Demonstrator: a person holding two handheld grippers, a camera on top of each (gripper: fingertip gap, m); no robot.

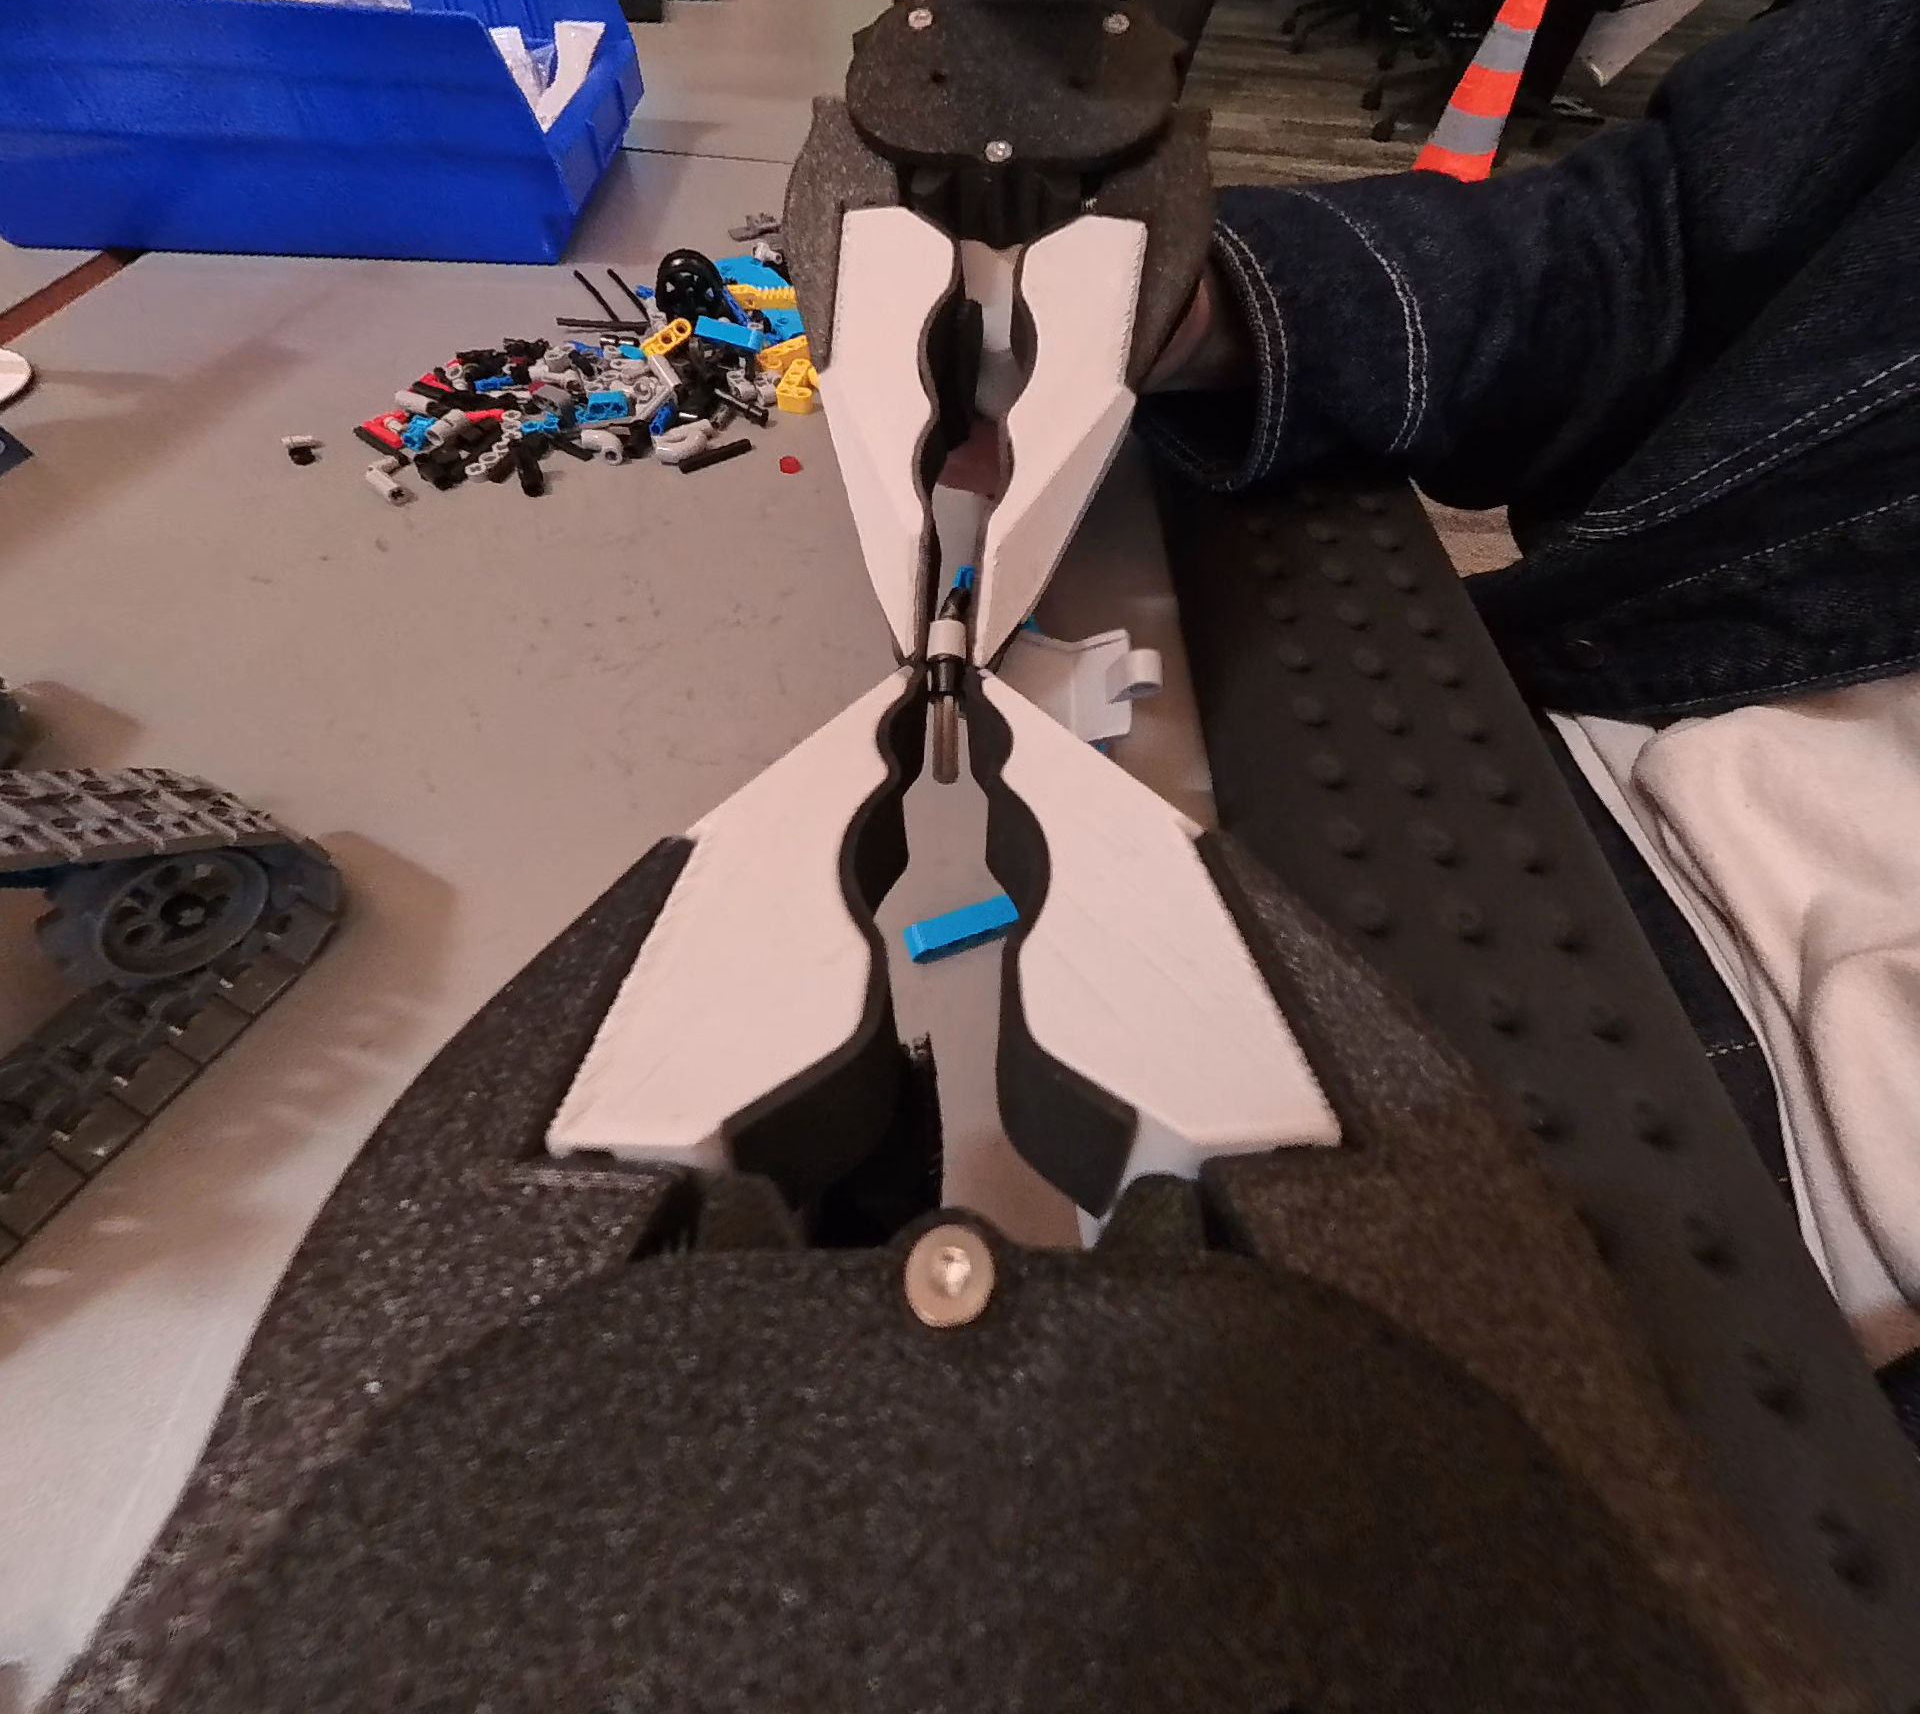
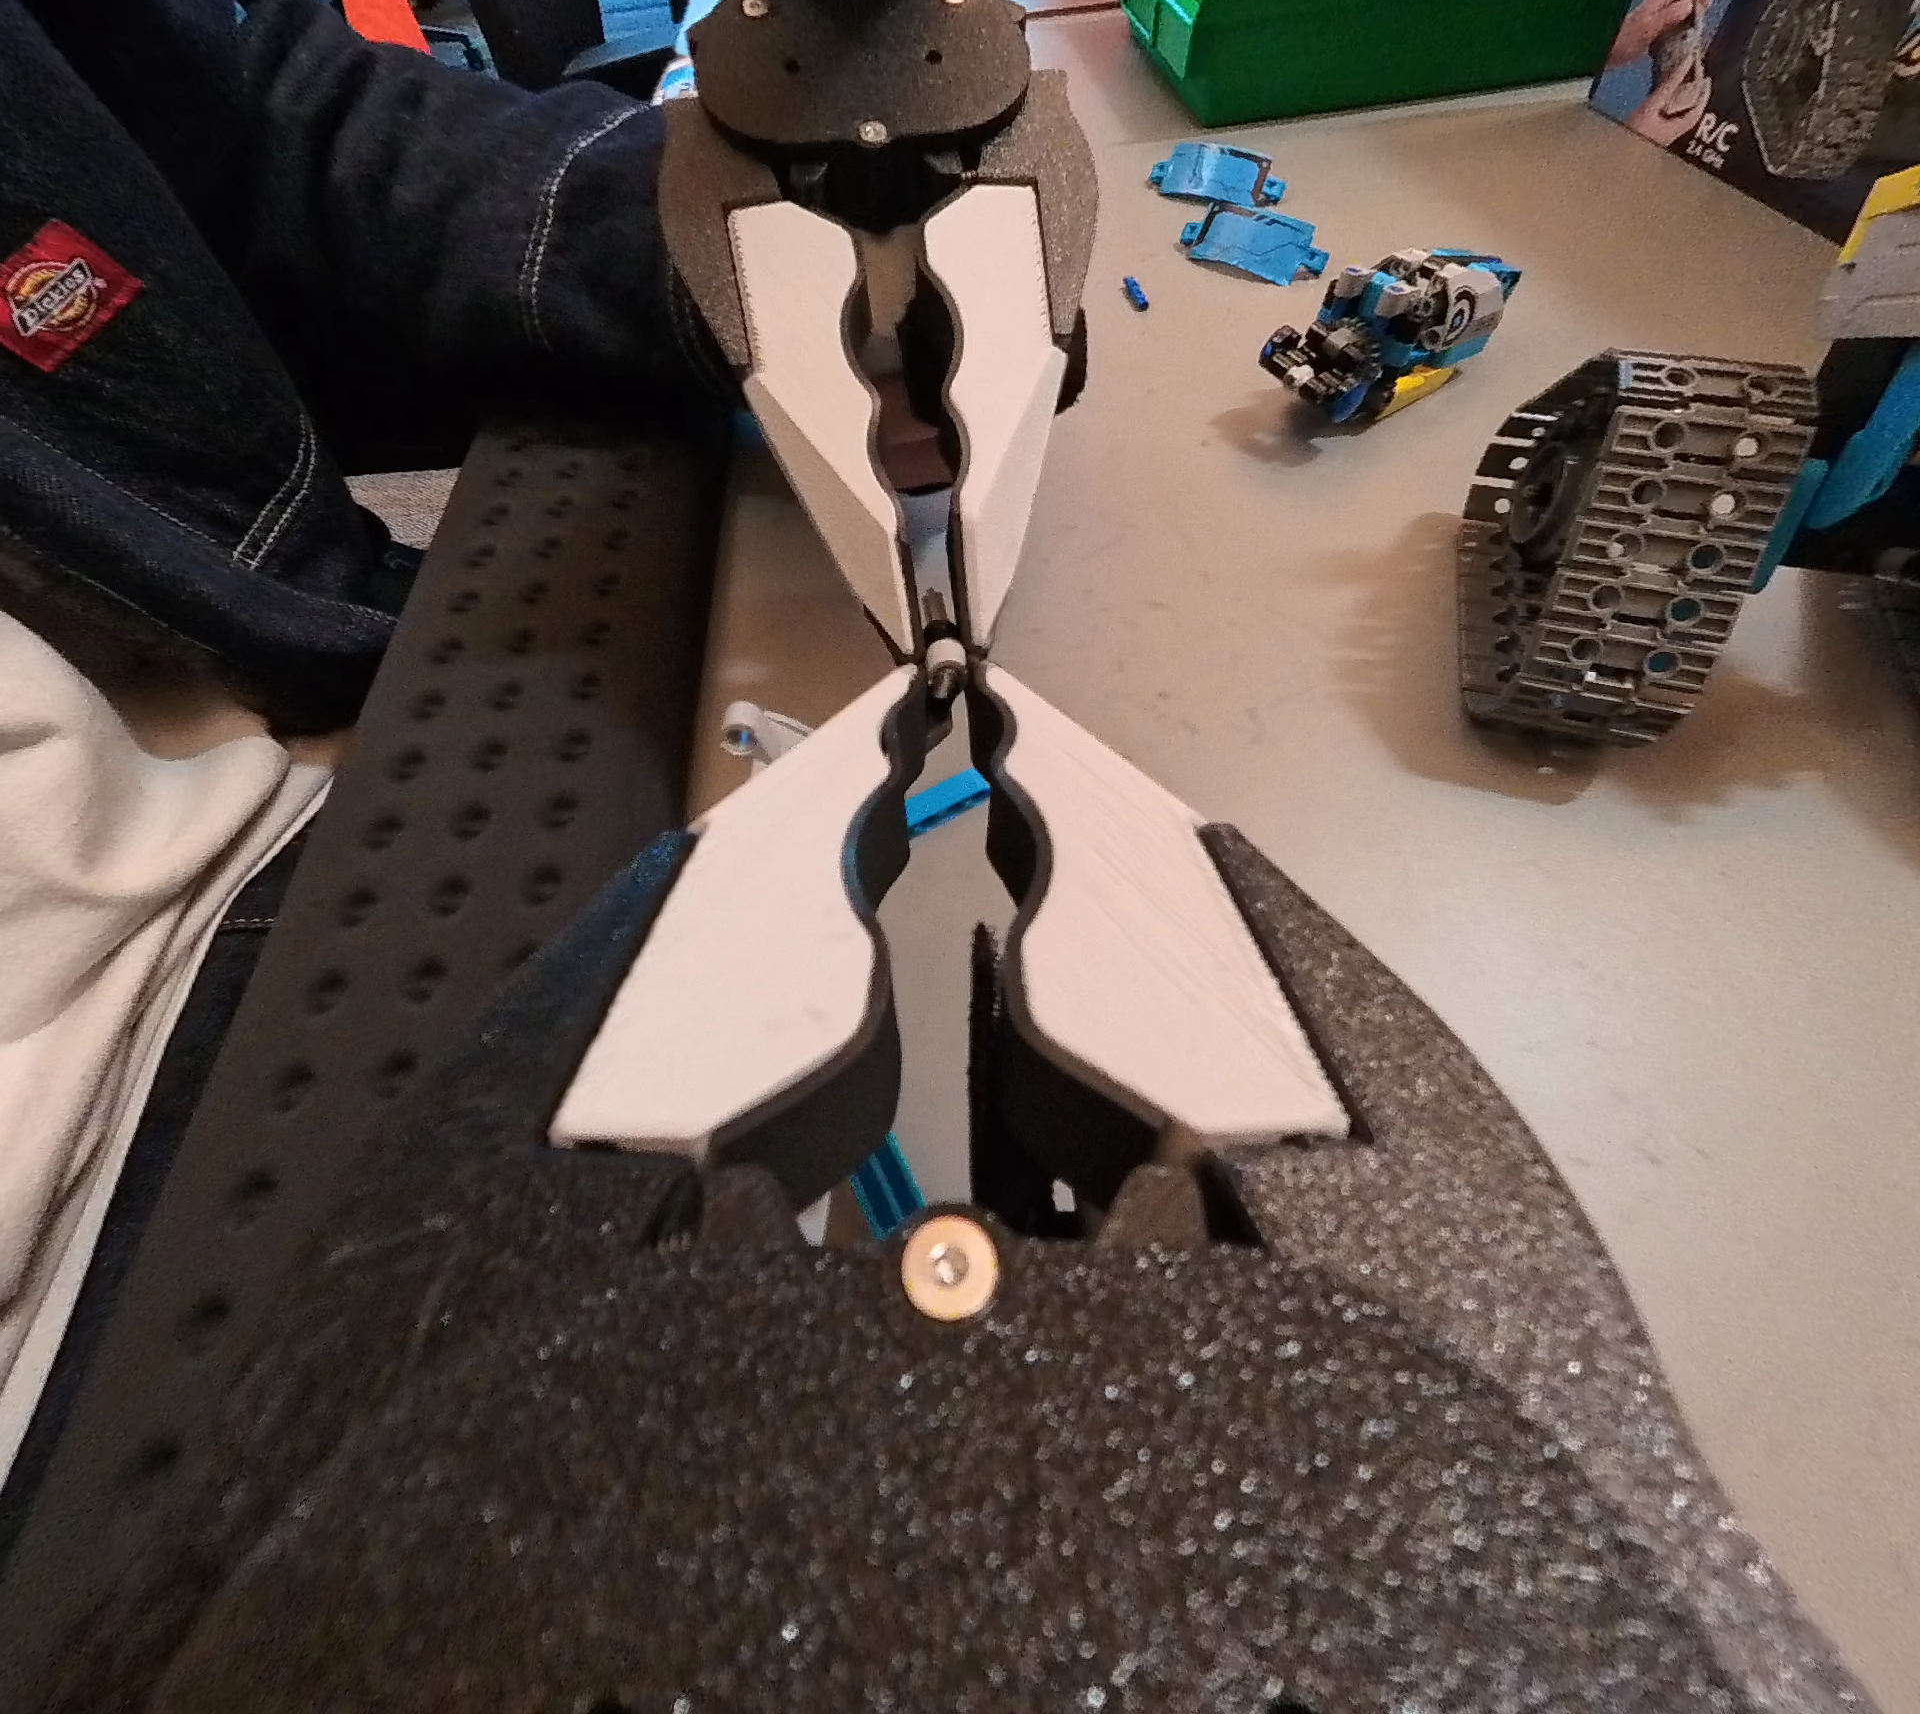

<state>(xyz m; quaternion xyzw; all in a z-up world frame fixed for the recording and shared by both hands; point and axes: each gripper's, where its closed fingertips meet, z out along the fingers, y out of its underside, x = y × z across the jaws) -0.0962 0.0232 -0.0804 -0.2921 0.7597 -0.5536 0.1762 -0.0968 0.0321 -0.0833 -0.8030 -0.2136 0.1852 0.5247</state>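
Grey table (image 1: 436, 708) carrying the parts. Left wrist view: a loose heap of small building pieces (image 1: 592, 407) lies ahead-left of the left gripper (image 1: 940, 682); a blue bin (image 1: 301, 106) stands farther beyond; a tracked wheel assembly (image 1: 135, 926) rests to the near left. Right wrist view: ahead-right of the right gripper (image 2: 940, 677) lie two blue panels (image 2: 1236, 210), a small blue vehicle (image 2: 1382, 334) and a green bin (image 2: 1382, 2).

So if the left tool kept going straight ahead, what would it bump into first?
Most likely the right tool, tip to tip with the left tool. Both pinch the same small black axle with a white bushing, so hardly any gap remains.
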